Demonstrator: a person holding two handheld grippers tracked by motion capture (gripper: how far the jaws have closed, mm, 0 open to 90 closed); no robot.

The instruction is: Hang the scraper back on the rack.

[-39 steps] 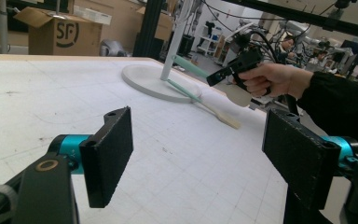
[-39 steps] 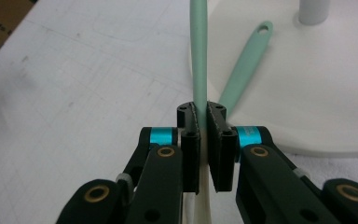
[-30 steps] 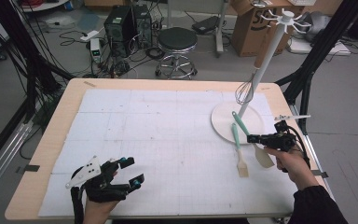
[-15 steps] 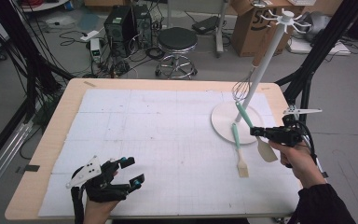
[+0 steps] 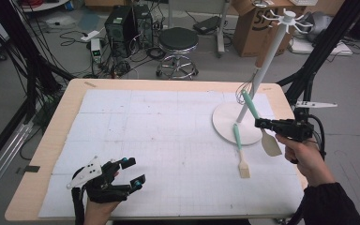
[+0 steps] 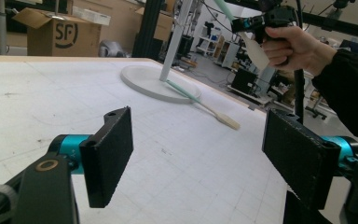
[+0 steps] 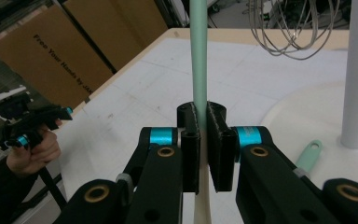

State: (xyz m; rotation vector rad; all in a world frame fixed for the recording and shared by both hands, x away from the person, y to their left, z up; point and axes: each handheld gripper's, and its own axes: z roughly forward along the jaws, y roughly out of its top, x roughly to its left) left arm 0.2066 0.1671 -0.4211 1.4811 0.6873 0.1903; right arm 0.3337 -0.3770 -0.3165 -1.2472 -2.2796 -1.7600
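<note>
Judging only from how things lie, the job looks like hanging kitchen utensils on the white rack (image 5: pixel 267 61), and it seems roughly midway. A wire whisk (image 5: pixel 243 91) hangs beside the rack's pole, seemingly already in place (its hook is too small to make out). The right gripper (image 5: pixel 261 123) is clamped on a spatula (image 5: pixel 268 140) with a mint-green handle and cream blade; in the right gripper view the jaws pinch the shaft where green meets cream, the handle rising straight up past the whisk's wires. The spatula is held in the air beside the pole, blade down, near the desk's right edge. A second utensil (image 5: pixel 240 152), a mint-handled brush or small scraper, lies flat with its handle end on the rack's round base (image 5: pixel 225 123) and its cream head out on the mat, so it is probably left to do. The left gripper (image 5: pixel 132 171) rests at the near left of the desk, well apart from everything, its jaws spread wide with nothing between them. The desk (image 5: pixel 47 154) is a pale wooden top covered by a white gridded mat (image 5: pixel 159 136), faintly scuffed. Beyond it the room is a workshop: a round black stool (image 5: pixel 178 44), a computer tower (image 5: pixel 122 23), loose cables on a grey floor, cardboard boxes (image 5: pixel 251 26) and black frame struts at both sides.
</note>
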